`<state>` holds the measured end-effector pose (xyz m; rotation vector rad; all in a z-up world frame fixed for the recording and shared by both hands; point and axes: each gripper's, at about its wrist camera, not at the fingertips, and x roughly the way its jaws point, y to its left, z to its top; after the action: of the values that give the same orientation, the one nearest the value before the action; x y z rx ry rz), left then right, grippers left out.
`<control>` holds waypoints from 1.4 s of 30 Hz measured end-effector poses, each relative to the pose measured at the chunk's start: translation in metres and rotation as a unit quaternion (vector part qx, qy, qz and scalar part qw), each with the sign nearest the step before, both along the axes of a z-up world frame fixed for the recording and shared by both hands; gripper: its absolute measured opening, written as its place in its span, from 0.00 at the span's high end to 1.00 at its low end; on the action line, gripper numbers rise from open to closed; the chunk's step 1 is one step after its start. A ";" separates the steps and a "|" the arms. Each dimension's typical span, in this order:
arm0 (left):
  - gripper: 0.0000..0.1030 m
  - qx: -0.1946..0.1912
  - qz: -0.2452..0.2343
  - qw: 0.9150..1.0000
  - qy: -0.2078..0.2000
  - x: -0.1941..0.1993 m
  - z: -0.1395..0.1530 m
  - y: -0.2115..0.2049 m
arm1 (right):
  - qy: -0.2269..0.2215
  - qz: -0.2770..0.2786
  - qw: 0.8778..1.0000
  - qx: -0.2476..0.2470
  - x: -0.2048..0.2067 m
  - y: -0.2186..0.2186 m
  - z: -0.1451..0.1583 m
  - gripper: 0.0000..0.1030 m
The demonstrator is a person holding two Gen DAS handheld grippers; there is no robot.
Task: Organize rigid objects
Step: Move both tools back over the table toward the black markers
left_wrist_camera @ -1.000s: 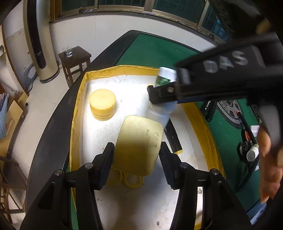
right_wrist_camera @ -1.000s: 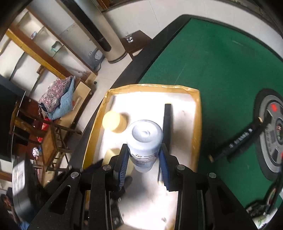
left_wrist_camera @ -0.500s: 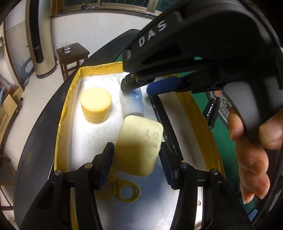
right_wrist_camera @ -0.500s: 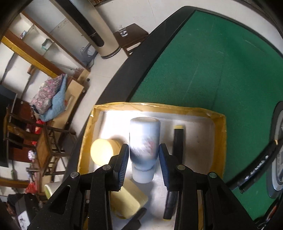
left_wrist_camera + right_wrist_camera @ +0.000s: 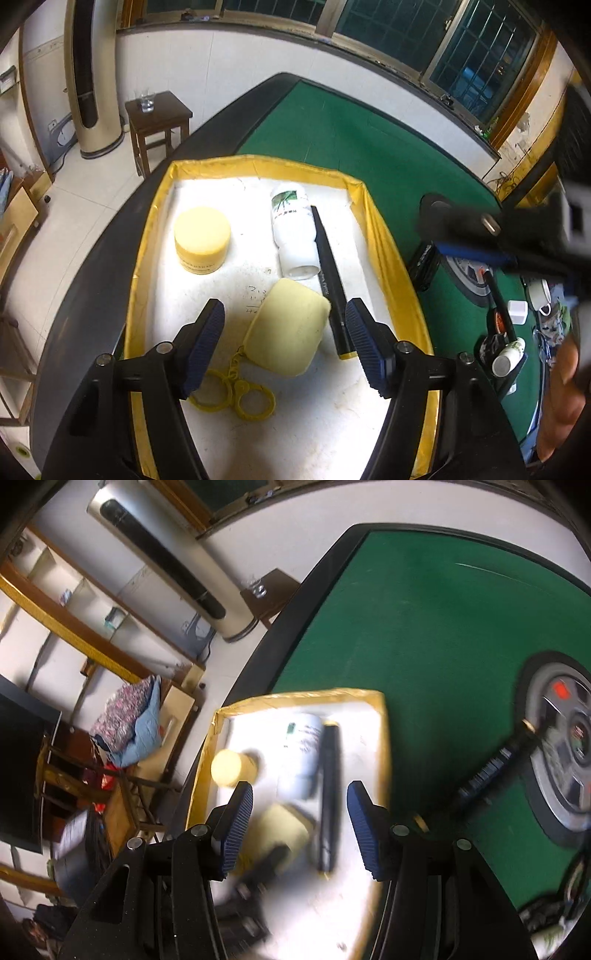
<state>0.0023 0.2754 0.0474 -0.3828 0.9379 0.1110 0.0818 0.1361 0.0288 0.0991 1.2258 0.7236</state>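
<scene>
Bottle (image 5: 293, 232) beside pen (image 5: 330, 280) in tray (image 5: 384, 240)

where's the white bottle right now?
In the left wrist view the white bottle lies on its side in the far half of the yellow-rimmed tray, against the black marker, right of the yellow jar.

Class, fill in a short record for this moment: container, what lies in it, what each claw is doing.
container: yellow-rimmed white tray on green felt table
contents: round yellow jar, white plastic bottle lying down, black marker beside it, pale yellow pouch with ring chain
left claw: jaws just opening, apart from pouch
right claw: jaws just opening, holding nothing
</scene>
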 end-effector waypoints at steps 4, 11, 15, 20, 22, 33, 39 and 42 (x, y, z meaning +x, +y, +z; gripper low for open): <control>0.34 0.017 -0.016 1.000 -0.019 -0.007 0.018 -0.023 | -0.002 -0.022 1.000 0.021 -0.015 -0.042 0.006 0.53; 0.34 0.041 -0.114 0.992 -0.037 -0.008 0.040 -0.101 | 0.003 -0.081 0.996 0.040 -0.037 -0.123 0.003 0.53; 0.34 0.050 -0.172 0.983 -0.026 -0.007 0.036 -0.148 | 0.014 -0.127 0.990 0.062 -0.042 -0.182 0.001 0.53; 0.34 0.039 -0.201 0.979 -0.003 0.006 0.030 -0.181 | 0.020 -0.180 0.981 0.066 -0.059 -0.254 -0.008 0.53; 0.34 0.047 -0.203 0.978 0.003 0.022 0.032 -0.186 | 0.027 -0.193 0.979 0.067 -0.065 -0.276 -0.014 0.53; 0.34 0.143 -0.215 0.962 0.090 0.139 -0.004 -0.188 | 0.029 -0.243 0.968 0.060 -0.090 -0.360 -0.021 0.53; 0.34 0.162 -0.221 0.953 0.126 0.168 -0.029 -0.192 | 0.032 -0.282 0.958 0.049 -0.107 -0.402 -0.023 0.53; 0.33 0.161 -0.229 0.951 0.134 0.175 -0.040 -0.194 | 0.037 -0.304 0.951 0.048 -0.112 -0.418 -0.026 0.53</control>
<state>0.1771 0.0813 0.0073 0.1628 1.2335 -0.1121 -0.0306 -0.2817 0.0026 0.5645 1.1444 0.2393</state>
